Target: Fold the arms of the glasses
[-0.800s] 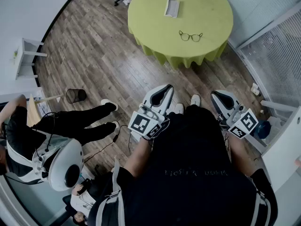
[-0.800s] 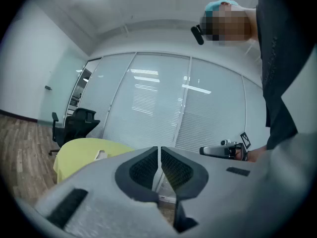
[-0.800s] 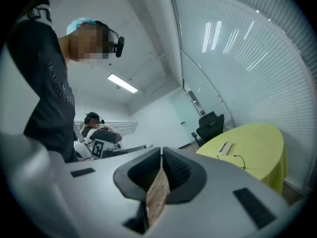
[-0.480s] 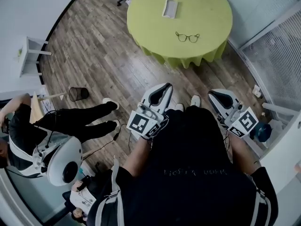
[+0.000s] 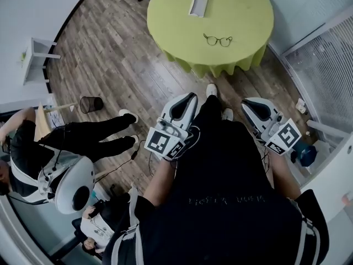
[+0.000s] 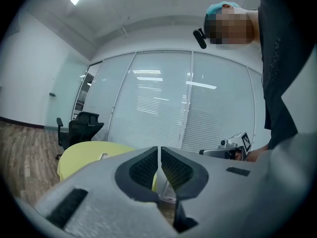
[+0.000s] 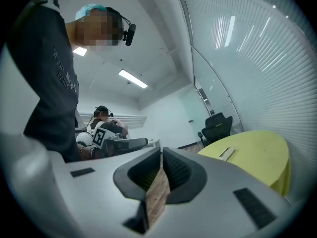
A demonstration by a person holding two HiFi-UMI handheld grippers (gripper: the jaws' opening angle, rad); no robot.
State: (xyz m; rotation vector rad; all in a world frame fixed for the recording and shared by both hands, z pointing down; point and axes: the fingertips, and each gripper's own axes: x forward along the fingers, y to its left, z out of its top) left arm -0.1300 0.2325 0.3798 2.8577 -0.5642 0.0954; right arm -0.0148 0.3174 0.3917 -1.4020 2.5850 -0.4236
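Observation:
A pair of dark-rimmed glasses lies with its arms out on the round yellow-green table, far ahead of me in the head view. My left gripper and right gripper are held close to my body, well short of the table, and both are shut with nothing between the jaws. In the left gripper view the left gripper has its pads pressed together. The right gripper in its own view is likewise shut. The glasses do not show in either gripper view.
A whitish flat case lies at the far side of the table. Wooden floor separates me from the table. A seated person in black is at my left, with a small bin nearby. Glass walls with blinds stand at the right.
I have stepped toward the table: a foot now reaches forward, and both grippers sit slightly higher in the head view. The glasses and the table lie still.

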